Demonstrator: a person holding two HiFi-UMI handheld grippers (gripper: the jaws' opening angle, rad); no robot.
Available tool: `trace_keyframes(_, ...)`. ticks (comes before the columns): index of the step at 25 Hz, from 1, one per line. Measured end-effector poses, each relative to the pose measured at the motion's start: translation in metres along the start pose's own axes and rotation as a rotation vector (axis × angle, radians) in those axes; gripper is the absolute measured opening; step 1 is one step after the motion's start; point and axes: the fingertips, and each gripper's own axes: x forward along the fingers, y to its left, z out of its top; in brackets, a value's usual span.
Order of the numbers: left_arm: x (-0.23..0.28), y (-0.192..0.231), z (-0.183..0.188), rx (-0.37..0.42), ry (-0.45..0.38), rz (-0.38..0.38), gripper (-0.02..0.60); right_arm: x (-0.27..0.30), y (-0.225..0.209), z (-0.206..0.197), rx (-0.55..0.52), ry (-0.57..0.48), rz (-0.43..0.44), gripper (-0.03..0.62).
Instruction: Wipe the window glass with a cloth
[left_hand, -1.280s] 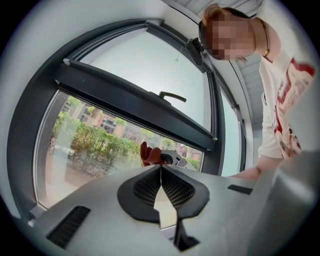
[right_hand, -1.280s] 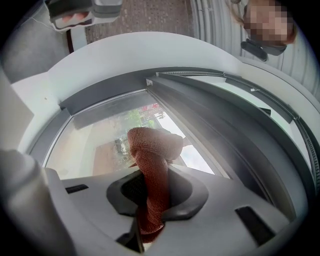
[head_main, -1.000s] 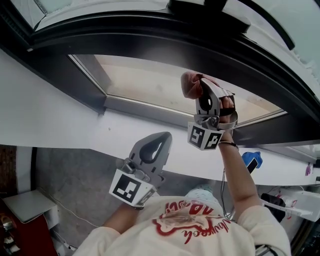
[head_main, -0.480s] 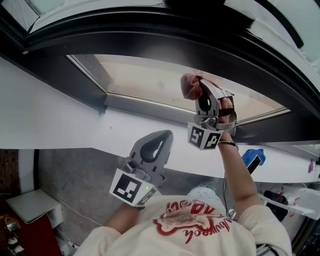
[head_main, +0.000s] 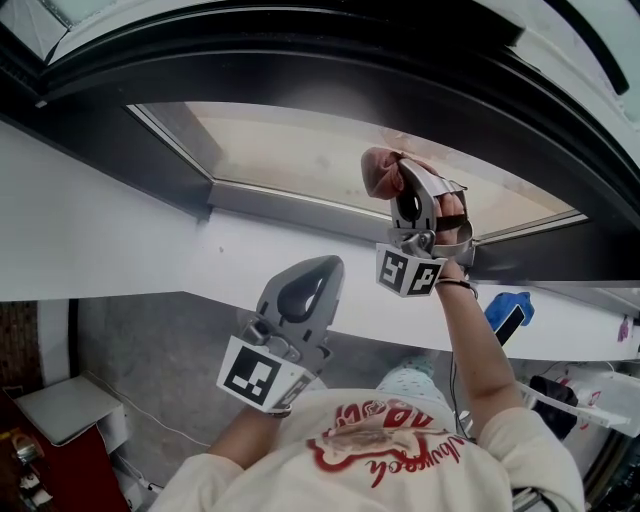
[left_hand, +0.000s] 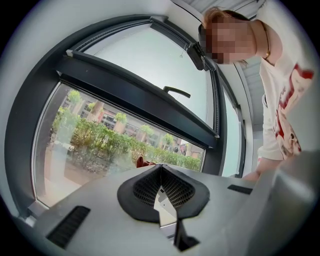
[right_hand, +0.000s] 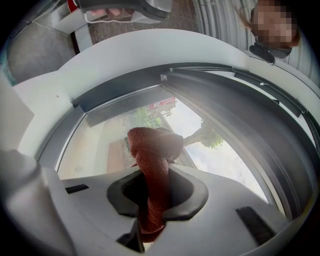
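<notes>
While my right gripper (right_hand: 150, 200) pinches the red cloth (right_hand: 152, 145) up at the window glass (head_main: 300, 160), I judge that firm, overlapping strokes with the bunched end pressed flat will work best. My left gripper (left_hand: 161, 172), jaws pressed together on nothing, hangs lower, apart from the pane.

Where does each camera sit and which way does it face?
Head view: on the person's head, looking steeply down past their shirt, left claw and right claw toward the window glass.
Left gripper view: rides the left claw, facing the glass; claw shut, empty; shirt at right.
Right gripper view: rides the right claw, facing the glass; claw shut on the red cloth.
Shared: glass and cloth in all three.
</notes>
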Motion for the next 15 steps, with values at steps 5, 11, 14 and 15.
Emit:
trace_keyframes(5,-0.003,0.004,-0.008,-0.006,0.016,0.012,0.021,0.000,0.015,-0.005,0.008,0.010,0.023,0.066)
trace_keyframes(11,-0.004,0.005,-0.011,-0.001,0.030,0.017,0.021,-0.002,0.030,-0.012,-0.003,0.020,0.046,0.066)
trace_keyframes(14,-0.006,0.008,-0.012,0.004,0.035,0.025,0.021,-0.002,0.040,-0.014,-0.006,0.026,0.065,0.066)
trace_keyframes(15,-0.007,0.009,-0.013,0.003,0.036,0.027,0.021,-0.002,0.044,-0.015,-0.007,0.028,0.073,0.066)
